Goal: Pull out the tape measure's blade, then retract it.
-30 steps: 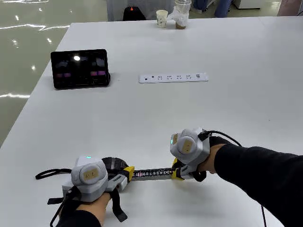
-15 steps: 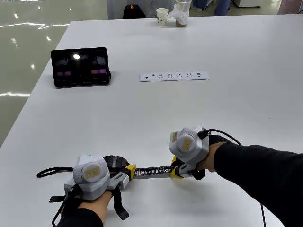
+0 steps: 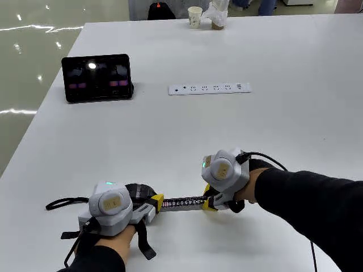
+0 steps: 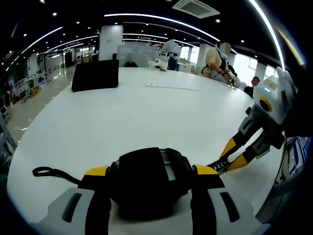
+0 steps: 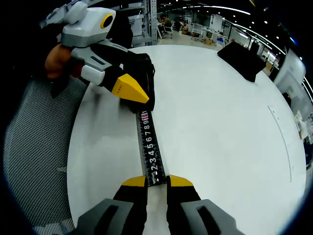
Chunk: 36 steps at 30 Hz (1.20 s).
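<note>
The tape measure's black case lies near the table's front edge, with my left gripper shut around it. In the left gripper view the case sits between the yellow-tipped jaws of the left gripper. A short length of numbered blade runs from the case rightwards to my right gripper. The right gripper view has the right gripper shut on the blade's end, the blade lying flat on the table up to the case.
A dark tablet stands at the back left and a white power strip lies mid-table. Paper cups stand at the far edge. The case's black wrist strap trails left. The white table ends close on the left.
The right gripper has come slightly closer to the case, so a little less blade shows between the two grippers. Both grips are unchanged.
</note>
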Each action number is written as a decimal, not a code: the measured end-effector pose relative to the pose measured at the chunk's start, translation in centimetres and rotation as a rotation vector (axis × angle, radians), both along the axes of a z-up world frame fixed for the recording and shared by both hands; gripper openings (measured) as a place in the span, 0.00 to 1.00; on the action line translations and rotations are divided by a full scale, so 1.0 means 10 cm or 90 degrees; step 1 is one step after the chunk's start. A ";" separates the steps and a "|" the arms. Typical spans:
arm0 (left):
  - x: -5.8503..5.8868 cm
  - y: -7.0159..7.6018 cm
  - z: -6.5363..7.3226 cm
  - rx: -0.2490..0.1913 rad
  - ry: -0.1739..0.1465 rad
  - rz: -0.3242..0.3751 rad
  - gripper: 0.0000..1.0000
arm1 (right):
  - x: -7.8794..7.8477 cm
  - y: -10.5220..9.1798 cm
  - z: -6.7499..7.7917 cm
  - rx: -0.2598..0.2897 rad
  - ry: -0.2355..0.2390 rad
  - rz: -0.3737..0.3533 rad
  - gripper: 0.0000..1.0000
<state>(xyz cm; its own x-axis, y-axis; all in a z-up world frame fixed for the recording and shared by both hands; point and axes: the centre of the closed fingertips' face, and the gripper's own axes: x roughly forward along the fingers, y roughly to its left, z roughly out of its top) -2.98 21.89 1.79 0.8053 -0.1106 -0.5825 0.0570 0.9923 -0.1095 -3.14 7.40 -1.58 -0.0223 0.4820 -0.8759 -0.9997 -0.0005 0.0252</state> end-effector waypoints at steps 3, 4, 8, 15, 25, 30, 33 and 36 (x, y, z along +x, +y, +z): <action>0.00 0.00 0.00 -0.001 0.000 0.000 0.61 | 0.00 0.02 0.00 0.003 0.002 0.001 0.11; 0.00 0.00 0.00 -0.001 -0.001 0.000 0.61 | -0.01 0.03 0.01 0.005 0.003 0.002 0.11; 0.00 0.00 0.00 -0.002 0.001 0.000 0.61 | -0.02 0.07 0.01 0.007 0.004 0.004 0.12; 0.00 0.00 0.00 -0.003 0.002 -0.001 0.61 | -0.02 0.12 -0.01 0.011 0.003 0.008 0.12; 0.00 0.00 0.00 -0.008 0.001 -0.001 0.60 | -0.02 0.15 0.00 0.017 0.006 0.009 0.12; -0.01 0.00 0.00 -0.008 0.001 -0.002 0.60 | -0.03 0.19 -0.01 0.022 0.010 0.007 0.12; -0.01 0.00 0.00 -0.008 0.001 -0.002 0.60 | -0.04 0.21 -0.01 0.021 0.005 0.014 0.12; -0.01 0.00 0.00 -0.008 0.001 -0.002 0.60 | -0.03 0.22 -0.02 0.020 0.003 0.016 0.12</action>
